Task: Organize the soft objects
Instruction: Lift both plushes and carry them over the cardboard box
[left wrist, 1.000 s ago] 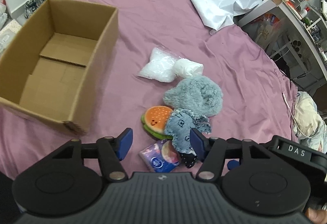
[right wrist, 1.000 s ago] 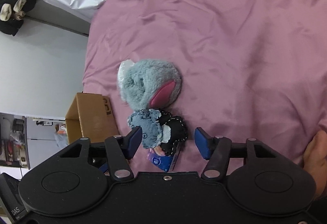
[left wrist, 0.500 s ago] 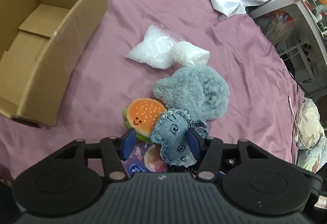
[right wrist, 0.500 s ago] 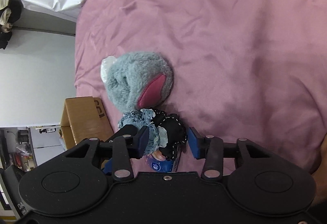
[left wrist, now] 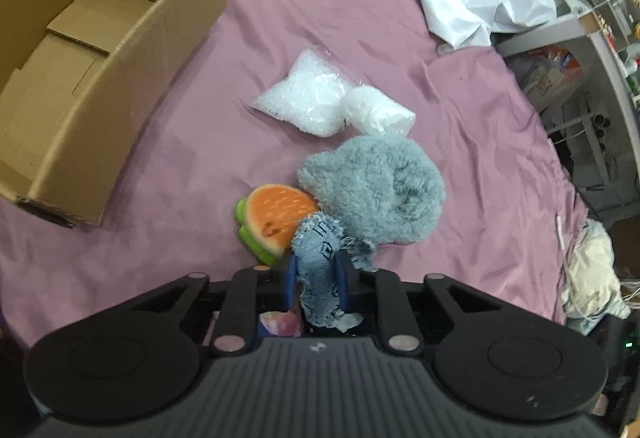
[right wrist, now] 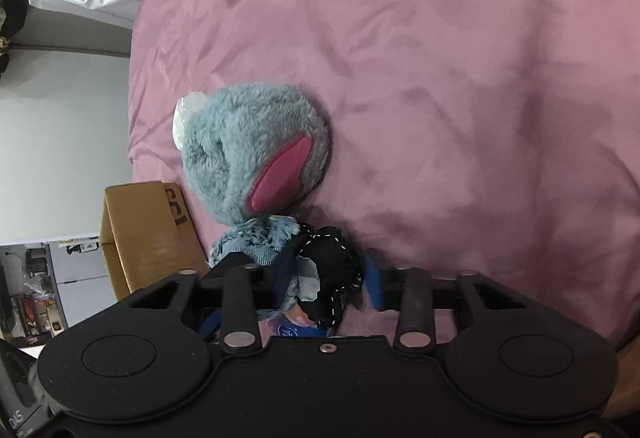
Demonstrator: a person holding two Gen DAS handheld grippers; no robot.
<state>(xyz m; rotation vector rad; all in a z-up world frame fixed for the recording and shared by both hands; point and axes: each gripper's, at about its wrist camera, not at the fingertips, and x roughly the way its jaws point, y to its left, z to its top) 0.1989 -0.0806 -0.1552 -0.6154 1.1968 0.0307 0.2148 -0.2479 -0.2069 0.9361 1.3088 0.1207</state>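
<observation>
left gripper [left wrist: 316, 282] clamped narrow, right gripper [right wrist: 328, 284] seemingly closing, both low

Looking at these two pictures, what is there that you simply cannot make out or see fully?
- Colourful printed packet: left wrist view, mostly hidden under the left tongs and the frayed blue denim toy they clamp.
- Orange burger plush: its face is half covered by the denim.
- Black white-stitched fabric piece: right wrist view, blurred between the right tongs; grip unclear.
- Brown cardboard box: right wrist view, only one corner shows.
</observation>
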